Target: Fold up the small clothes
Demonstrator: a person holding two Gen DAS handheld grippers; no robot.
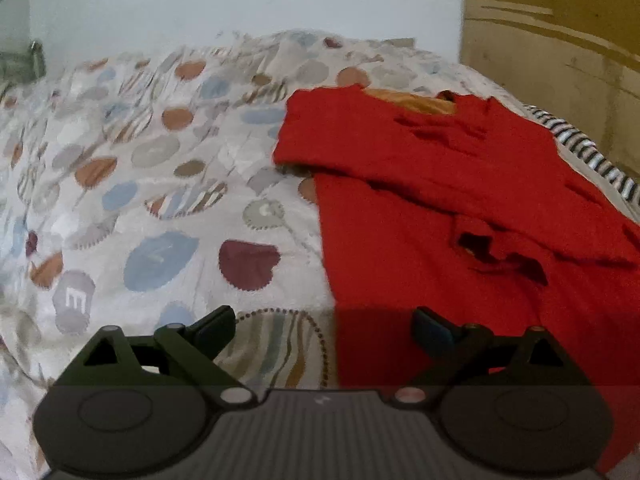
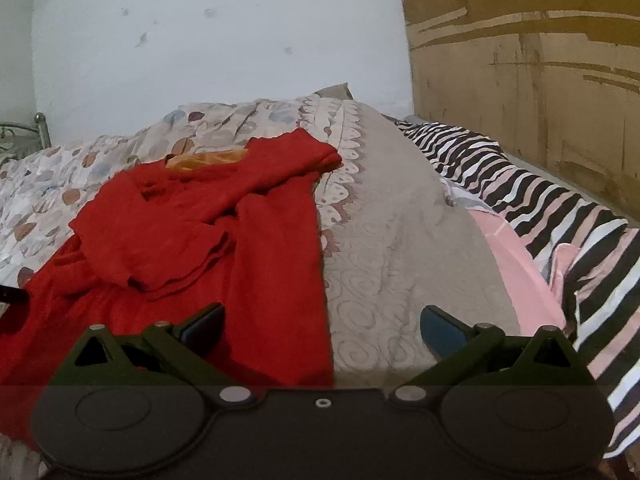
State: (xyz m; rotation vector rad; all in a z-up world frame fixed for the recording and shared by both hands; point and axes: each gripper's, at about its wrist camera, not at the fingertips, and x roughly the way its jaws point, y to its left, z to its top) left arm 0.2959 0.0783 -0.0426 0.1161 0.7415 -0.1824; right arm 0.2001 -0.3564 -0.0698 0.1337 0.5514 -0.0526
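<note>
A red garment (image 1: 440,208) lies spread on the bed, both sleeves folded across its chest, an orange lining showing at the neck (image 1: 416,102). My left gripper (image 1: 324,326) hovers over the garment's left edge near the hem, jaws wide apart, nothing between them. In the right wrist view the same red garment (image 2: 208,220) fills the left half. My right gripper (image 2: 322,322) stands open over its right edge, one finger above red cloth, the other above the grey bedspread. A dark piece of the other gripper shows at the left edge (image 2: 12,294).
The bed carries a quilt with coloured circles (image 1: 160,184) and a grey swirl-patterned bedspread (image 2: 400,240). A black, white and pink striped cloth (image 2: 560,232) lies to the right. A pale wall (image 2: 200,40) and a cardboard sheet (image 2: 540,60) stand behind.
</note>
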